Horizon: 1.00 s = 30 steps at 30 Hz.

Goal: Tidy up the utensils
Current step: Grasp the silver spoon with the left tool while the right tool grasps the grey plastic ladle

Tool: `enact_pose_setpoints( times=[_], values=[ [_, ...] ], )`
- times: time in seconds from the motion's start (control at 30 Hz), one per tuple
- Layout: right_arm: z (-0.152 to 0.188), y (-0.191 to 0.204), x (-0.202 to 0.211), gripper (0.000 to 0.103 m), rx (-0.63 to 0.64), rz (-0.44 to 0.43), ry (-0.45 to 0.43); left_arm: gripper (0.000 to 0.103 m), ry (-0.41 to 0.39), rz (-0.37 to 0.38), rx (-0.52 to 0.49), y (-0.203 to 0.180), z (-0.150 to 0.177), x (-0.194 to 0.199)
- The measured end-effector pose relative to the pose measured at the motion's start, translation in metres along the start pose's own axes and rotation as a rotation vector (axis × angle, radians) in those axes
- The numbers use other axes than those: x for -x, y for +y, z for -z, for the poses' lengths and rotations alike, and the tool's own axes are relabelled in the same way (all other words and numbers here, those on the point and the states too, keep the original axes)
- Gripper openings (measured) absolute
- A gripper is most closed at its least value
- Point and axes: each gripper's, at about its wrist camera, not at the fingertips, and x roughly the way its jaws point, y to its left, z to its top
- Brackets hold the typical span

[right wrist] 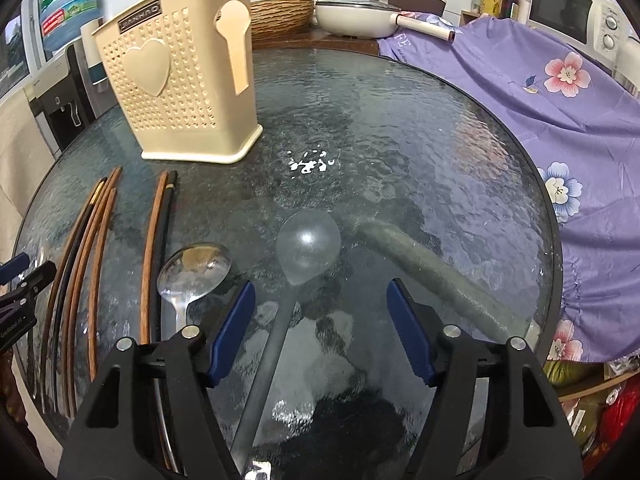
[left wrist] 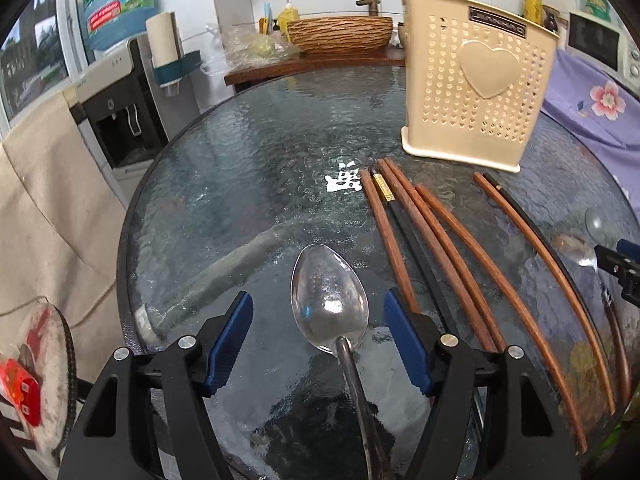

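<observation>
A cream perforated utensil holder (left wrist: 476, 88) with a heart stands upright on the round glass table (left wrist: 260, 152); it also shows in the right wrist view (right wrist: 176, 80). Several wooden and black chopsticks (left wrist: 436, 256) lie in front of it, also in the right wrist view (right wrist: 92, 264). A steel spoon (left wrist: 328, 304) lies between the open fingers of my left gripper (left wrist: 318, 340). In the right wrist view a clear ladle (right wrist: 308, 248) lies between the open fingers of my right gripper (right wrist: 320, 332), and a second steel spoon (right wrist: 192, 272) lies to its left.
A purple flowered cloth (right wrist: 560, 128) drapes along the table's right edge. A wicker basket (left wrist: 340, 34), a tap and a white pan (right wrist: 356, 16) sit on the counter behind. A water dispenser (left wrist: 116, 112) stands to the left.
</observation>
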Motion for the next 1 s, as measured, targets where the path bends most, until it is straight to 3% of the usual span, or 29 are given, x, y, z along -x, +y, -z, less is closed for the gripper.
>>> enact_pose_setpoints(
  times=[0.3,0.67,1.0],
  values=[
    [-0.010,0.010,-0.005,0.054,0.002,0.007,0.004,0.066,0.011,-0.009,0.026,0.003,-0.004,-0.004],
    [-0.016,0.018,-0.008,0.039,0.014,-0.003,0.001,0.043,0.005,-0.014,0.013,-0.004,-0.008,-0.003],
    [-0.015,0.017,-0.007,0.037,0.014,-0.008,-0.008,0.037,0.004,-0.013,0.013,-0.007,-0.007,-0.001]
  ],
)
